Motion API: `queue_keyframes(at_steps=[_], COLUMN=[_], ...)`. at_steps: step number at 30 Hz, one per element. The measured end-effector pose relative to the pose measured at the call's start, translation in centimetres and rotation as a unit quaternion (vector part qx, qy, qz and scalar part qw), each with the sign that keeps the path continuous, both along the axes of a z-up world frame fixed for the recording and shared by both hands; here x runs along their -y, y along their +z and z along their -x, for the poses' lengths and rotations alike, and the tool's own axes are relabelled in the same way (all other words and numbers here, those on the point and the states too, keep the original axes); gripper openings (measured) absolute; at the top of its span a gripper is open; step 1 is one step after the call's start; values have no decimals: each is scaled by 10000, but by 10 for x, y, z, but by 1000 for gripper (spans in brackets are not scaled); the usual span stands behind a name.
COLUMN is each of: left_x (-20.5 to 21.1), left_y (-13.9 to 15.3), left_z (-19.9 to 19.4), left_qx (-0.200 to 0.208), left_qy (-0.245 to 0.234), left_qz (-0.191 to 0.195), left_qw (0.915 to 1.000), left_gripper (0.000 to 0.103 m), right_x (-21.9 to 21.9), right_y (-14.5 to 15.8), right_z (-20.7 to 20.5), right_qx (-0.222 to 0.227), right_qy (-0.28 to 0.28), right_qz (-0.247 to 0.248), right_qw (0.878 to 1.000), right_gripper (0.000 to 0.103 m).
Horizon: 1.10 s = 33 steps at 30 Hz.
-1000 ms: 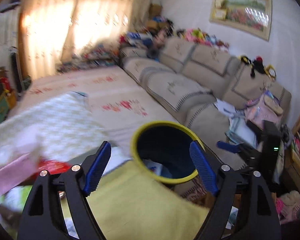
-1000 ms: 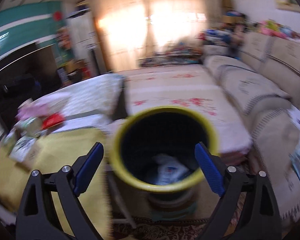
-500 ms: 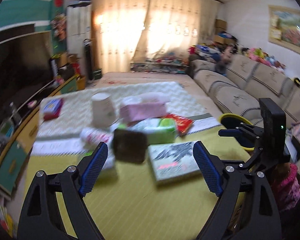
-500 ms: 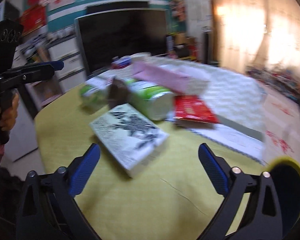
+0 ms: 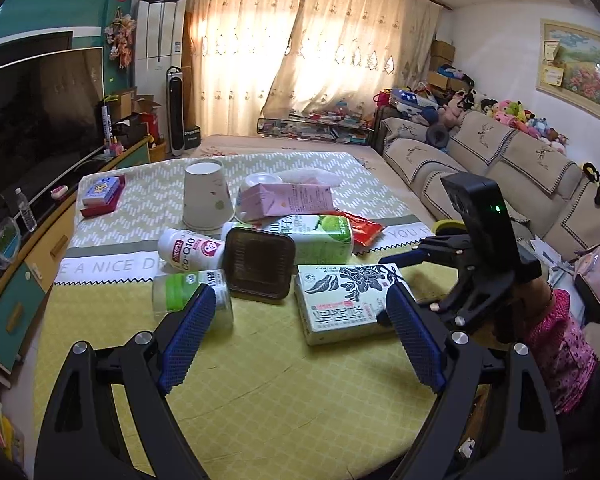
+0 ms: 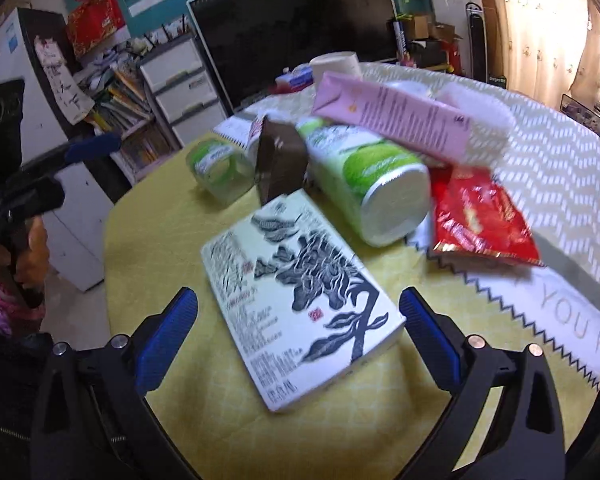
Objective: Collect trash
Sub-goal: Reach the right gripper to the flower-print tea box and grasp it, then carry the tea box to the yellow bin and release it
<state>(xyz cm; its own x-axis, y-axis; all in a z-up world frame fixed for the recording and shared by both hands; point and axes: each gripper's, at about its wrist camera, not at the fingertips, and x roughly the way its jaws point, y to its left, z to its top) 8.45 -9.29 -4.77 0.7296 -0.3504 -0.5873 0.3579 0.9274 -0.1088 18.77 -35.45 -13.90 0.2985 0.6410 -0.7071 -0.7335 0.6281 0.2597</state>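
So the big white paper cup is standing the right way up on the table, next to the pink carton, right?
Not quite. The paper cup is upside down, its wide mouth on the table and its base on top. It does stand next to the pink carton. The left wrist view shows this.

I swing both grippers away from the yellow-rimmed bin; the left gripper (image 5: 300, 336) and right gripper (image 6: 298, 334), jaws wider, now face the littered table (image 5: 260, 380).

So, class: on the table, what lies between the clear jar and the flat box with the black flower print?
A dark square lid, tilted on edge, stands between the jar and the box; the left wrist view shows it best.
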Motion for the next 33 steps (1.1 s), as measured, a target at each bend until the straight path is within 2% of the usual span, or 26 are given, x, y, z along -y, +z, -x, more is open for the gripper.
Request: queue_keyframes(at_steps=[8,12,16,19,24,25,26,33], left_x=[3,2,-2,-4,-5,-5,-6,-7], left_y=[-6,-7,-10,-12,-15,-15,-15,-17], left_z=[-4,-3,-2,0,2,2,2,2], left_qx=[-31,-30,-44,-43,-44,-47,-49,-65], left_qy=[-36,-8,18,27,35,34,34,53], left_qz=[21,41,94,136,164,171,180,198], left_qw=[10000,10000,9999,9999,9998,9998,9998,9998], left_gripper=[86,86,86,86,86,86,86,86], right_x=[-5,-16,-21,-20,-26,-27,-28,-14], right_y=[5,3,-8,-13,-16,-16,-15,-4], right_z=[60,77,75,67,62,63,62,72], right_qx=[347,617,636,558,584,609,632,765], right_qy=[112,-543,-1129,-1376,-1375,-1373,-1406,-1568], right_qz=[91,262,289,372,557,575,574,332], right_qw=[9993,9963,9911,9882,9872,9870,9864,9841], right_gripper=[96,96,95,83,82,73,71,69])
